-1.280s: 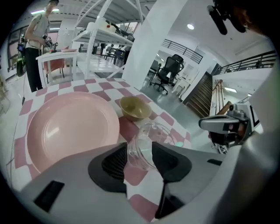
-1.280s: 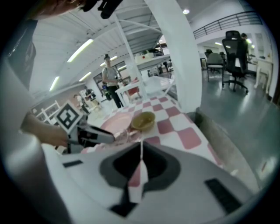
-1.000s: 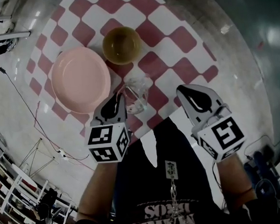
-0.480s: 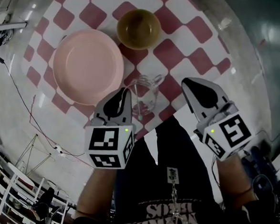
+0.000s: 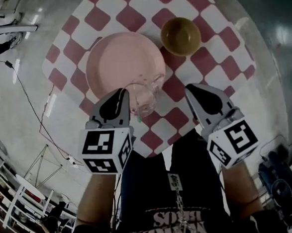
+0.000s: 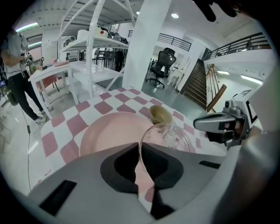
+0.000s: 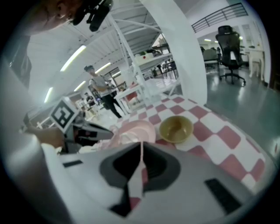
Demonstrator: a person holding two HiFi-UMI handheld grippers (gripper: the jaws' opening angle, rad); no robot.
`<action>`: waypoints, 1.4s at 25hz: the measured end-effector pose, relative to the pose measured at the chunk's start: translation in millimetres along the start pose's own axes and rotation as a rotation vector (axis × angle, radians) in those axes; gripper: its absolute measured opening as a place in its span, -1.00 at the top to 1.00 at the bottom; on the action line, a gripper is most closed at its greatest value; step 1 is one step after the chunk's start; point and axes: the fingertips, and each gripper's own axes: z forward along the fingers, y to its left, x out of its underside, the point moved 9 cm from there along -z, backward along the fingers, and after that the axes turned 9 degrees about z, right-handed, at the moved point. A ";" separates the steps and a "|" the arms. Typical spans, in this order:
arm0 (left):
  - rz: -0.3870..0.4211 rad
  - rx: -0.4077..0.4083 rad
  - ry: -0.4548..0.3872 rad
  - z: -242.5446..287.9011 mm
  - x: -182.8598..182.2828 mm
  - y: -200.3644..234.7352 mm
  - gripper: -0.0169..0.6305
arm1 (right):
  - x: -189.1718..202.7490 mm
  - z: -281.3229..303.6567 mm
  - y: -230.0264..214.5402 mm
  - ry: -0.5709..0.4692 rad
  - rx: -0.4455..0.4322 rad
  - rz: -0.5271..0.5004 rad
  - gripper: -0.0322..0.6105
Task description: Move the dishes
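left gripper [image 5: 119,96]: its jaws have just been closing and are now clamped on the rim of a clear glass cup [image 5: 143,96], the thin wall pinched between the pads. the cup hangs over the near rim of the pink plate [image 5: 124,60], which sits at the middle of the table. whether the cup's base touches the plate cannot be told. right gripper [image 5: 196,91]: jaws together, nothing between them, held over the near right edge of the table, apart from the cup.

step in hand, as judged: carrying the cup to a new place. recommendations: a rim pinch on glass is a slim hold, so keep the cup upright, avoid rolling the wrist, and lift high enough to pass the plate rim without a knock. set the base down flat on bare cloth before easing the jaws. the olive bowl [image 5: 180,35], toward the far right edge, stays well apart from the path.

surface: a table under a red and white checked cloth [image 5: 214,19], flat, no visible spills. room: pale glossy floor, a thin cable [image 5: 28,104] trailing on it beside the table's left edge, white racking [image 6: 94,41], an office chair [image 6: 159,72] and a staircase [image 6: 197,85] beyond.
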 end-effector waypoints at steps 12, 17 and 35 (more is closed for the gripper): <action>0.040 -0.002 0.072 14.2 19.3 82.6 0.81 | 14.0 35.4 29.7 -0.041 0.086 0.083 0.78; 0.030 -0.008 0.059 12.7 22.3 93.1 0.78 | 7.0 48.1 38.7 -0.043 0.087 0.081 0.78; 0.047 -0.039 -0.249 -44.2 24.0 64.2 0.83 | -15.6 35.3 -43.2 0.005 0.334 0.033 0.77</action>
